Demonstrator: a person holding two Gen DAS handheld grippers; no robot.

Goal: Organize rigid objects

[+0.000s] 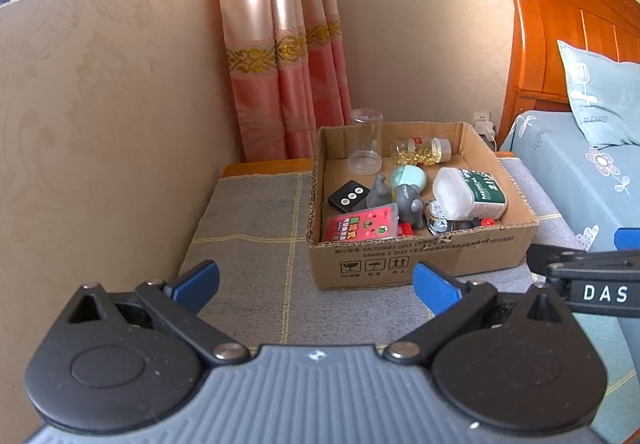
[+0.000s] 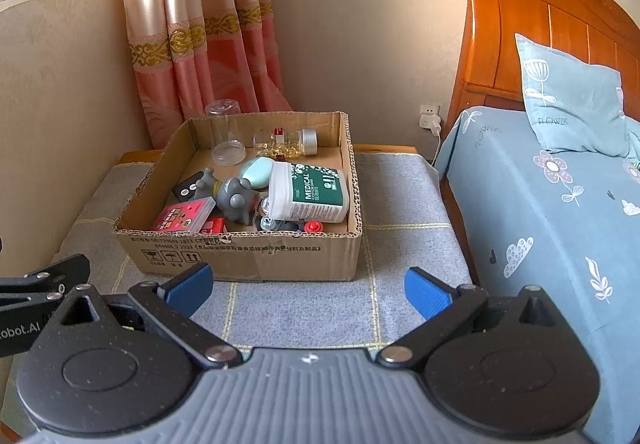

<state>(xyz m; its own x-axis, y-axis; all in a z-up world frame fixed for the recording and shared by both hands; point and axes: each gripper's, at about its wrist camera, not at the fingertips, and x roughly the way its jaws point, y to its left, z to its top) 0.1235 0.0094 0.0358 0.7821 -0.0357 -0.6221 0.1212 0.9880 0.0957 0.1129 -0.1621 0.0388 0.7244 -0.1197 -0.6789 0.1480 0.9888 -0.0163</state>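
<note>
An open cardboard box point(image 1: 420, 256) point(image 2: 248, 256) stands on a grey cloth-covered bedside table. Inside lie a white and green MEDICAL tub point(image 1: 472, 193) point(image 2: 308, 195), a grey elephant toy point(image 1: 408, 203) point(image 2: 236, 199), a pink card box point(image 1: 360, 228) point(image 2: 184, 217), a black remote point(image 1: 348, 197), a clear jar point(image 1: 366, 145) point(image 2: 228, 147) and a bottle of yellow capsules point(image 1: 424, 151) point(image 2: 288, 141). My left gripper point(image 1: 316, 282) is open and empty, in front of the box. My right gripper point(image 2: 308, 288) is open and empty, also in front of the box.
A bed with blue flowered bedding point(image 2: 560, 203) and an orange wooden headboard point(image 2: 520, 23) stands to the right. A pink curtain point(image 1: 288, 63) hangs behind the table. A wall lies to the left. The grey cloth point(image 1: 248, 228) lies left of the box.
</note>
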